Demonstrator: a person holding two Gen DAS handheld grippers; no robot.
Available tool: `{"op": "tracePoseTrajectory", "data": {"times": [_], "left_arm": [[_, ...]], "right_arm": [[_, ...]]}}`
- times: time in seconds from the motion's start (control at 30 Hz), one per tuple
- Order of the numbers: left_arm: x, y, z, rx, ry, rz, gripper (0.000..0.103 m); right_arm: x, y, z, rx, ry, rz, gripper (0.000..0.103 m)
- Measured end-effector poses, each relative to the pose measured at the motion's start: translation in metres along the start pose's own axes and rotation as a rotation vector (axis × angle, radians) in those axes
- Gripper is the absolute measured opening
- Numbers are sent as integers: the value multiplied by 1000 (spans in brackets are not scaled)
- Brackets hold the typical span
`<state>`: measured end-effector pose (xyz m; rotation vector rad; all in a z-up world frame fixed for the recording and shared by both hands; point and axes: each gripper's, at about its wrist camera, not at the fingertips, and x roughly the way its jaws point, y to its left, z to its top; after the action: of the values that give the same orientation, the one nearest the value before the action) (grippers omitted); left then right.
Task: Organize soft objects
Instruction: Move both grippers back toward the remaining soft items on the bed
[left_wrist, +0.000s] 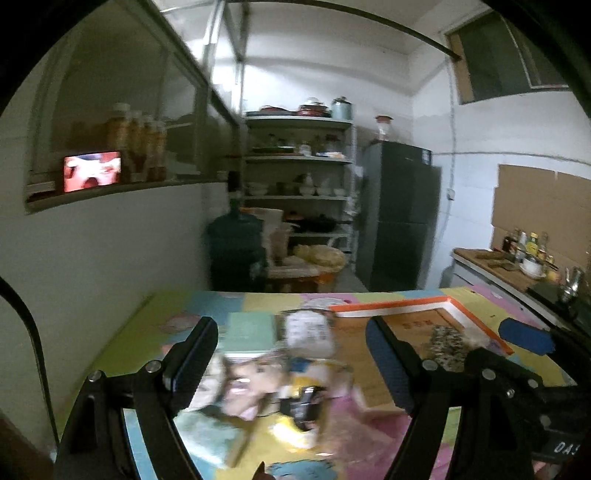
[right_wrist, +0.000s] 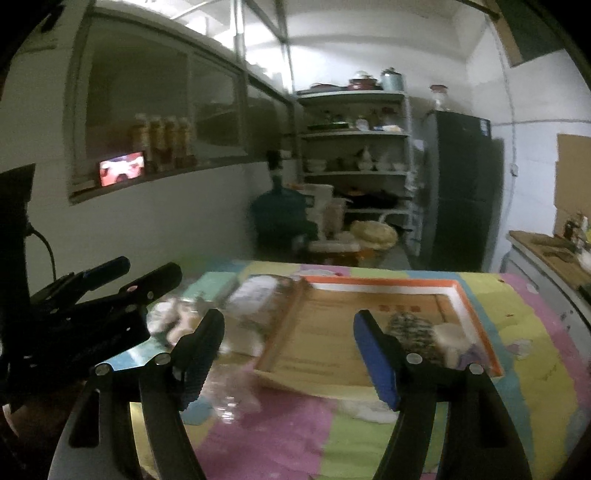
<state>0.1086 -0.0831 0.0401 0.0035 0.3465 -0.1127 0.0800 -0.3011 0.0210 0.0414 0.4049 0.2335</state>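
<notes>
Table (right_wrist: 517, 314) under a pastel patchwork cartoon cloth fills the lower half of both views, and everything on it is smeared by motion blur. On its far right side lies the shallow brown cardboard tray with an orange-and-white rim (right_wrist: 369, 332) (left_wrist: 406, 317). Inside that tray, at its right end, sit 2 soft things touching each other: a speckled dark-and-cream fuzzy bundle (right_wrist: 413, 328) (left_wrist: 447, 343) and a pale cream-and-lilac plush lump (right_wrist: 458, 343).

Left of the tray, a white printed packet (right_wrist: 255, 291) (left_wrist: 306, 328) lies beside a mint-green flat box (right_wrist: 210, 284) (left_wrist: 247, 328). Nearer, a crinkled clear plastic bag with a doll-face print (left_wrist: 236, 387) sprawls on the cloth.

Left gripper (left_wrist: 291, 362) hangs over that bag, its black fingers spread wide and gripping nothing. Right gripper (right_wrist: 288, 354) hovers over the tray's near edge, equally wide apart and empty-handed.
</notes>
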Motion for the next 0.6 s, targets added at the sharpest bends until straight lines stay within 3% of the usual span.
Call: {"op": "tracePoseTrajectory", "data": {"times": [0.3,0.6], "left_arm": [[-26,61,-8,-39,4,107,82],[-38,109,-25,-85,24,136,82]], "right_arm": [[8,65,0,-55,1,106,75],[14,100,-6,-76,14,139,75]]}}
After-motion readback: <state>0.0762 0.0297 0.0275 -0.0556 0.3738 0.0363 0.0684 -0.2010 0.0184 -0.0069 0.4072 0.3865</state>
